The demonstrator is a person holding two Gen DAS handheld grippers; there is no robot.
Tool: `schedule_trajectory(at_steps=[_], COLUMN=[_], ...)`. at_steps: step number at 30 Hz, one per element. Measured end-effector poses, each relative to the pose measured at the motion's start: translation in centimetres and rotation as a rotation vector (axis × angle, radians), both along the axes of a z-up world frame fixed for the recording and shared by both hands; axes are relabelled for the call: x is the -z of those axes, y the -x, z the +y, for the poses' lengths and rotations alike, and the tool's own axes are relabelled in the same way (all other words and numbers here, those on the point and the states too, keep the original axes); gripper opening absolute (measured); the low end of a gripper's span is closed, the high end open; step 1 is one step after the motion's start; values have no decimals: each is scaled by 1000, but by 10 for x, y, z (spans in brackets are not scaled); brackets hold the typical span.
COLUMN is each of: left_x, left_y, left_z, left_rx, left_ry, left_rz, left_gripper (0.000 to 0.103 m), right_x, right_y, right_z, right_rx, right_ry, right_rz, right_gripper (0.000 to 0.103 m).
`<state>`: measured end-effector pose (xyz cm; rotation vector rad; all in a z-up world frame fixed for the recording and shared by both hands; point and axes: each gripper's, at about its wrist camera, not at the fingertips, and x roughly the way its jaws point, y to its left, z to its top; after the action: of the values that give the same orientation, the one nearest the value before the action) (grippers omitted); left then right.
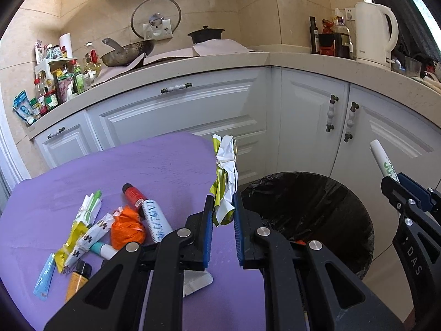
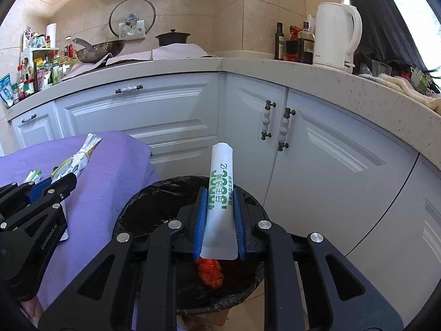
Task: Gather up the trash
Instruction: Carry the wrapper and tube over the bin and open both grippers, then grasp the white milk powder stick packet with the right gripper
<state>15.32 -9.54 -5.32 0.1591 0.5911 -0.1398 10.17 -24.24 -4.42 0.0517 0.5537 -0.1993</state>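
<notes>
A: What is the left gripper [image 1: 223,220] doing?

B: Its blue pads are clamped on a crumpled white and yellow-green wrapper [image 1: 225,176] tied round with a thin band. The wrapper stands upright past the edge of the purple tablecloth [image 1: 165,165], beside the black-lined trash bin [image 1: 317,207].

A: And the right gripper [image 2: 219,220]?

B: Its jaws are closed on a white sachet [image 2: 221,193] printed in green. The large digits look like zeros and the Chinese characters beside them are too small to read with confidence. It is held right over the bin [image 2: 154,207], where an orange plastic scrap [image 2: 210,271] already lies.

A: Any writing on the tools?

B: "GenRobot.AI" shows on the left tool in the right wrist view, and "DAS" on the right tool in the left wrist view.

A: What trash is still on the table?

B: A tube with a red cap [image 1: 147,212] whose blue lettering is hard to make out, an orange crumpled bag [image 1: 127,227], another banded wrapper [image 1: 89,209], a white sachet with dark print [image 1: 88,237], a light blue packet [image 1: 44,278], a small amber bottle with a black cap [image 1: 78,278] and a flat white packet [image 1: 197,282] under the left tool.

A: Anything legible behind?

B: The white kettle [image 1: 374,33] carries a small grey logo, too tiny to read.
</notes>
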Motion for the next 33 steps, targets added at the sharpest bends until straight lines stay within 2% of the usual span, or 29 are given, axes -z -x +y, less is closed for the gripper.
schedule_trajectory(at_steps=[8,9,10,11,12,17,18,25,27,33], left_x=[6,8,9,11,11,9,8,-1,-5,-10], left_y=[-18,-21,-24,-27,-28,-24,-23,-5,3,23], left_z=[-16,-18,-20,-21,-20,-8,-5,37,55,114], left_rx=[20,25,21,17,16,-8,-12,-67,-95,-203], left_ry=[-3,-9,-20,-25,-22,0,1,1,3,-13], left_rz=[21,31,39,49,58,57,59,63,51,38], left_gripper=[16,20,24,32,39,55,55,59,63,67], right_x=[10,13,15,16,17,16,15,5,1,-10], right_y=[-19,-23,-26,-28,-28,-28,-27,-17,-15,-12], right_z=[-10,-12,-14,-15,-16,-11,-8,20,28,57], right_rx=[18,17,28,37,43,45,38,-6,-18,-76], right_ry=[-10,-13,-13,-15,-18,-9,-9,-5,-21,-103], right_rz=[19,25,31,32,30,30,26,-2,-15,-26], right_gripper=[21,23,35,45,47,59,61,72,73,75])
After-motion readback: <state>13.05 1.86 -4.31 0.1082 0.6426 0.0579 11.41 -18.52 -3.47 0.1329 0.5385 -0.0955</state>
